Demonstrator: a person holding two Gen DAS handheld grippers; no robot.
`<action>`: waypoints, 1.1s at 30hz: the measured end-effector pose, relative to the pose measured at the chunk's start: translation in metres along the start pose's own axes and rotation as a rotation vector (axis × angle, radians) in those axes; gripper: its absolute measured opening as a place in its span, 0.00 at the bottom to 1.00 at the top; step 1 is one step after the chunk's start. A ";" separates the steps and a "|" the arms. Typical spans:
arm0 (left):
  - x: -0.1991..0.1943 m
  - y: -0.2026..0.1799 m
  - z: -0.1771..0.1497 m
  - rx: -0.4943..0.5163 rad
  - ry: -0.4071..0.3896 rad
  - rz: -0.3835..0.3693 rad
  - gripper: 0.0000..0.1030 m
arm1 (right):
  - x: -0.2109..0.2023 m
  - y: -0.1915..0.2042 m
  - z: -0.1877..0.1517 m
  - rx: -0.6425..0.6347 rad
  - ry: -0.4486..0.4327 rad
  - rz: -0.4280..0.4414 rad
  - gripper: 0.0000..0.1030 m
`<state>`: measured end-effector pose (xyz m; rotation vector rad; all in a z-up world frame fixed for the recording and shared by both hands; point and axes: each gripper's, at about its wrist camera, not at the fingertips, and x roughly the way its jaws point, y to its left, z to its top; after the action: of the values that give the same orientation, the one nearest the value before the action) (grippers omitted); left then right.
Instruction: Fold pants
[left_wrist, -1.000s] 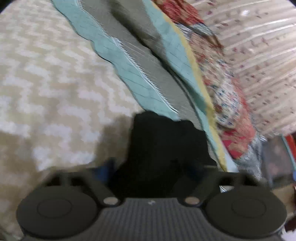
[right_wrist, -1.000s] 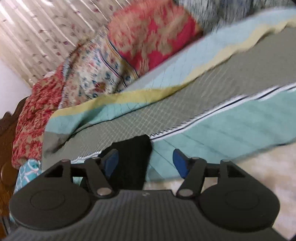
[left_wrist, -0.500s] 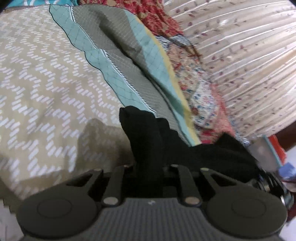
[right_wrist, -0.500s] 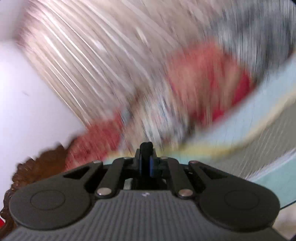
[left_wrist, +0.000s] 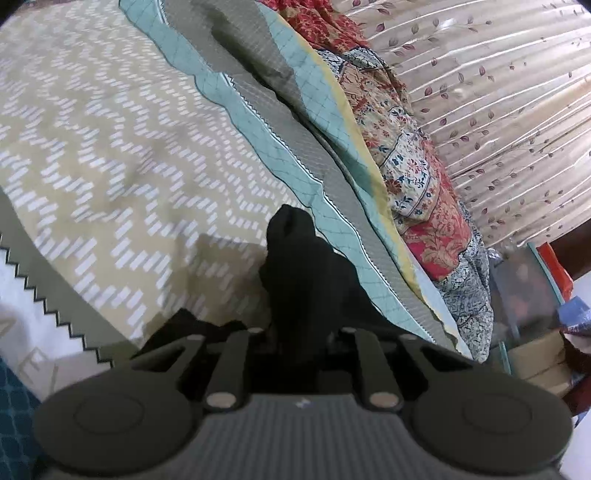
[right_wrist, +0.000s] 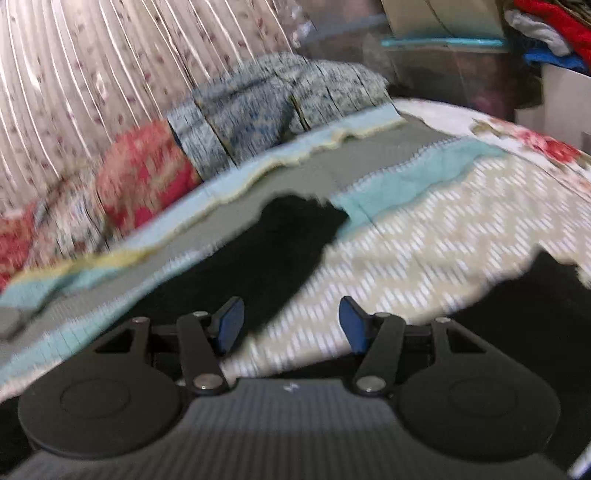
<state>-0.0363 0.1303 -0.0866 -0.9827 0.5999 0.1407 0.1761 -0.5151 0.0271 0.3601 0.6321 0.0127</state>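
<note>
I see one pair of black pants (left_wrist: 303, 280) on the bed (left_wrist: 110, 147); my left tool (left_wrist: 295, 332) is clamped on them, my right tool (right_wrist: 288, 325) spread, holding nothing.

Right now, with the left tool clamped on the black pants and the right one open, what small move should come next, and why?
Probably bring the right tool down onto the black pants and close on an edge. Its jaws stand apart and empty above the patterned bedspread, while the left tool alone pinches a bunch of the cloth, so a fold likely needs a second grip.
</note>
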 end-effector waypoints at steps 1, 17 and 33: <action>0.001 -0.002 0.002 0.005 -0.002 0.005 0.13 | 0.010 0.003 0.010 0.016 -0.016 0.015 0.59; 0.036 -0.049 0.064 0.113 -0.073 0.077 0.13 | 0.122 -0.019 0.090 0.190 -0.141 -0.055 0.10; 0.145 -0.087 0.048 0.315 0.038 0.231 0.50 | 0.078 -0.126 0.044 0.464 -0.102 -0.333 0.43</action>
<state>0.1363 0.0988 -0.0807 -0.6114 0.7452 0.2253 0.2522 -0.6380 -0.0268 0.6947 0.5847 -0.4743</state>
